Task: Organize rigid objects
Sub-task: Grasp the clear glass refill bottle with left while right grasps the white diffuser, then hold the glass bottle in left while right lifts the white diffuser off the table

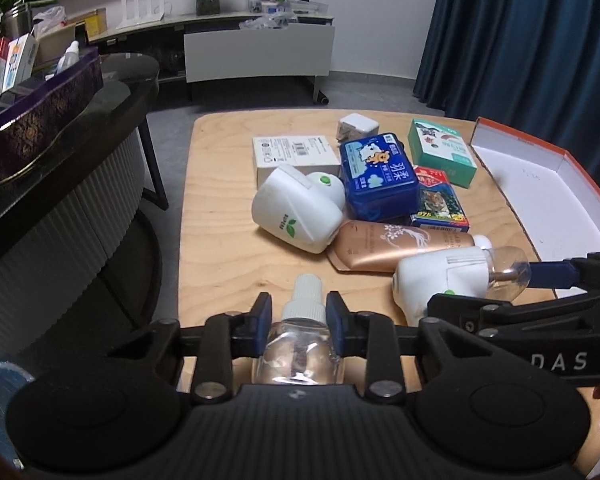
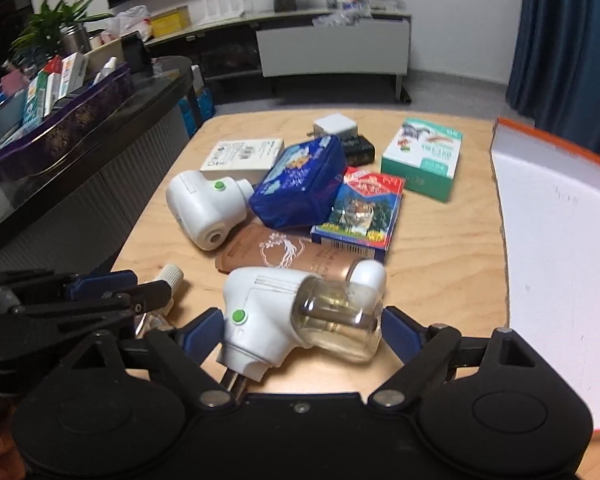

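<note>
My left gripper [image 1: 300,309] is shut on a small clear refill bottle [image 1: 298,354] with a white ribbed cap, just above the wooden table's [image 1: 220,216] near edge. In the right wrist view the left gripper [image 2: 132,286] shows at lower left. My right gripper [image 2: 302,332] stands open wide around a white plug-in vaporizer [image 2: 260,304] with a clear bottle, its pads just beside it. In the middle lie a second vaporizer [image 1: 292,216], a blue tissue pack [image 1: 380,176], a copper tube [image 1: 400,244], a tiger card box [image 1: 440,204] and a green box [image 1: 440,152].
An orange-rimmed white box lid [image 2: 560,240] sits at the table's right side. A flat white box [image 1: 292,152] and a white charger cube [image 1: 358,126] lie further back. A dark counter with a purple tray [image 1: 40,108] of cartons stands on the left.
</note>
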Action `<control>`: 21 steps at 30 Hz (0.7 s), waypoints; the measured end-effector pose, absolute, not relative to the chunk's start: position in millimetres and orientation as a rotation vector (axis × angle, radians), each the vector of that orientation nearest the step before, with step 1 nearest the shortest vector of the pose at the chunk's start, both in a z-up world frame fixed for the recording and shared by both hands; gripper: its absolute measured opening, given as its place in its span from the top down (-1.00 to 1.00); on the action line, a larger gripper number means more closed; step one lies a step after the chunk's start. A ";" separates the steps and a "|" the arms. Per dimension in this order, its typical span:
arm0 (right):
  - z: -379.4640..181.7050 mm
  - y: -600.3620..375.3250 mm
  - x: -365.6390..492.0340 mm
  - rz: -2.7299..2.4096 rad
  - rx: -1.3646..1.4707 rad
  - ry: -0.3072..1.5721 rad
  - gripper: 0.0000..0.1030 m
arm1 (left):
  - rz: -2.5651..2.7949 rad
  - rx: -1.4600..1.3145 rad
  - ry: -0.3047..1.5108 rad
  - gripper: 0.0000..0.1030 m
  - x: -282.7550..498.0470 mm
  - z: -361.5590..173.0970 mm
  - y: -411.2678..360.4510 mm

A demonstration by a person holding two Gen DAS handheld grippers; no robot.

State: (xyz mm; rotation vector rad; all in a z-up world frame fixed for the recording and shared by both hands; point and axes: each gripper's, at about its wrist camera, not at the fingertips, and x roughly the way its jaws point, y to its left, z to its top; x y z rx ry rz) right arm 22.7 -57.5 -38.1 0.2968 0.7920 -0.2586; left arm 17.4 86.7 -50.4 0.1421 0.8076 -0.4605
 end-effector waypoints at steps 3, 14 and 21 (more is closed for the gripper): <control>-39.8 -59.9 22.3 -0.262 0.335 0.790 -0.98 | -0.462 0.144 0.800 0.38 16.8 -50.9 86.9; -40.8 -57.6 36.3 -0.280 0.371 0.834 -1.00 | -0.435 0.235 0.824 -0.09 7.2 -68.0 80.7; -43.8 -40.6 52.5 -0.292 0.243 0.811 -1.00 | -0.445 0.228 0.808 0.04 5.4 -67.9 80.8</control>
